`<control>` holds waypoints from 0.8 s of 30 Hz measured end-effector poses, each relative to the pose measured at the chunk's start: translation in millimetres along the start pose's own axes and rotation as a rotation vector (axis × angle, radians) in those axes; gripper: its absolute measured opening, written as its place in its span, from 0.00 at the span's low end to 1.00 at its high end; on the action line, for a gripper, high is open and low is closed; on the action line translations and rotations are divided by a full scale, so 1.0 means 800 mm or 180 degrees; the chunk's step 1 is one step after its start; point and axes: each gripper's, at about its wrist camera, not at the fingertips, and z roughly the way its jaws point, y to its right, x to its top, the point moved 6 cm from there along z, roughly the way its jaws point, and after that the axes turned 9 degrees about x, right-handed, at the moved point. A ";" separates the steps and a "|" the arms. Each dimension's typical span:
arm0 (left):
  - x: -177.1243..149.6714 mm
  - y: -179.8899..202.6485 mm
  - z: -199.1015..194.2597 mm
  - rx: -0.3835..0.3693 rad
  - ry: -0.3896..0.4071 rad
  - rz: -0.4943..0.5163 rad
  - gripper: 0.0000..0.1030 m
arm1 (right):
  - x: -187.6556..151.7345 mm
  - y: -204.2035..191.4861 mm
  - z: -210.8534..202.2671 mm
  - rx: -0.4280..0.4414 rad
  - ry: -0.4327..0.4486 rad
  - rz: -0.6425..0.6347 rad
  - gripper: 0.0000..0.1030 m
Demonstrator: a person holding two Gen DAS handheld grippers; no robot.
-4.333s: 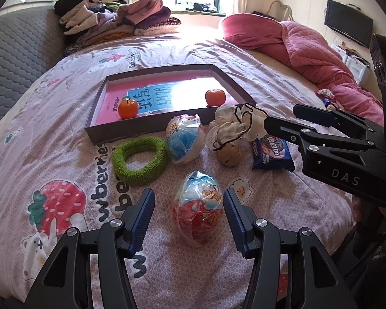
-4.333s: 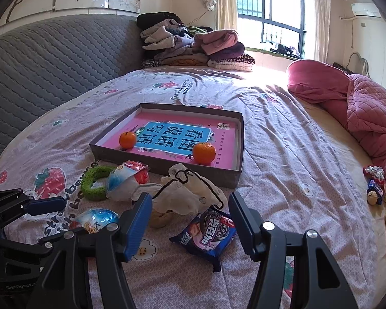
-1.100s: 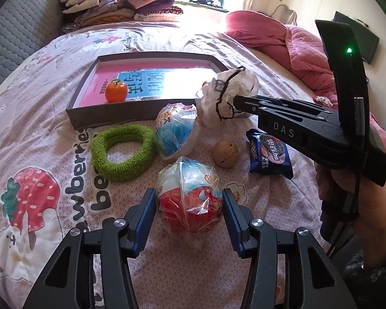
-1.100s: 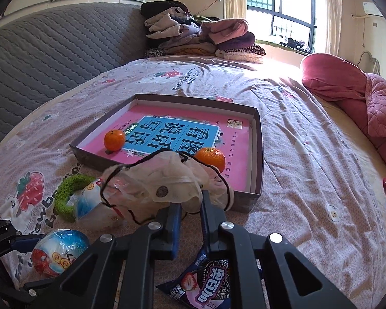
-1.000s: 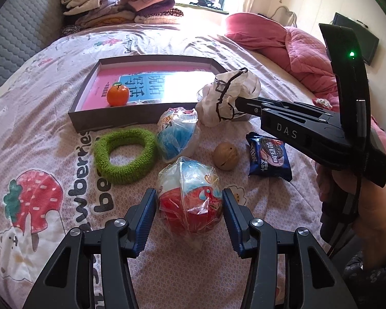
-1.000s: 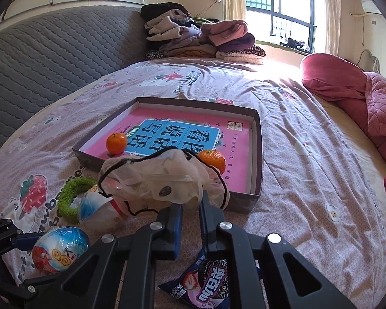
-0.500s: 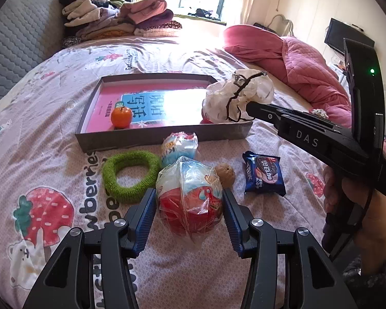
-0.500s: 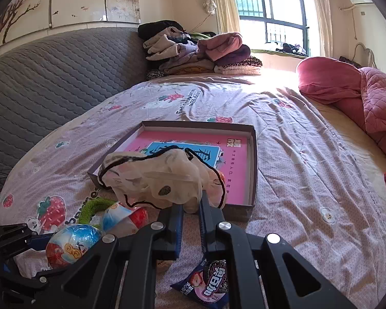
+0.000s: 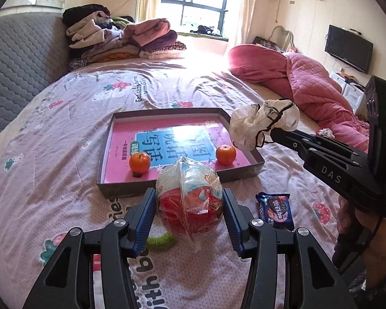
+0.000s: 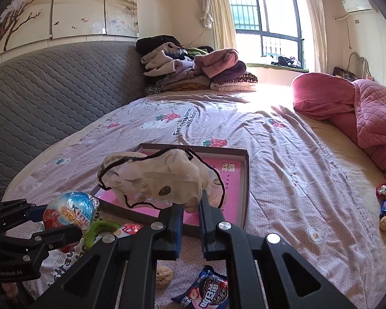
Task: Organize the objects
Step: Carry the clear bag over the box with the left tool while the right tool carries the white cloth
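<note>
My left gripper [image 9: 189,207] is shut on a red and blue toy egg [image 9: 189,198] in clear wrap, lifted above the bed; the same toy egg [image 10: 70,213] shows in the right wrist view. My right gripper [image 10: 190,206] is shut on a crumpled cream pouch with a black cord [image 10: 154,180], held in the air over the near rim of the shallow box [image 10: 245,180]. That pouch [image 9: 263,126] hangs beside the right edge of the box [image 9: 121,190]. Two oranges [image 9: 139,162] [image 9: 226,154] lie inside the box.
On the strawberry-print bedspread lie a cookie packet [image 9: 276,211], a walnut [image 10: 163,275], a green fuzzy ring [image 10: 97,230] and a second wrapped toy egg [image 10: 127,229]. A pink quilt [image 9: 308,90] is heaped at the right, folded clothes [image 9: 123,41] at the back, a grey headboard [image 10: 51,97] on the left.
Both grippers have risen with their loads; the toy egg is now lifted off the bedspread and nearer the box, and the pouch sits higher over the box's near right corner.
</note>
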 end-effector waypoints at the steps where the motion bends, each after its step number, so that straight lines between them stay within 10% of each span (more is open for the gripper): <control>1: 0.003 -0.001 0.001 -0.0003 0.0001 0.0000 0.51 | 0.002 0.000 0.000 0.0002 0.0009 -0.0007 0.11; 24: 0.069 -0.013 0.032 0.0092 0.0153 0.0069 0.51 | 0.042 -0.004 0.034 0.0019 0.0051 -0.0187 0.11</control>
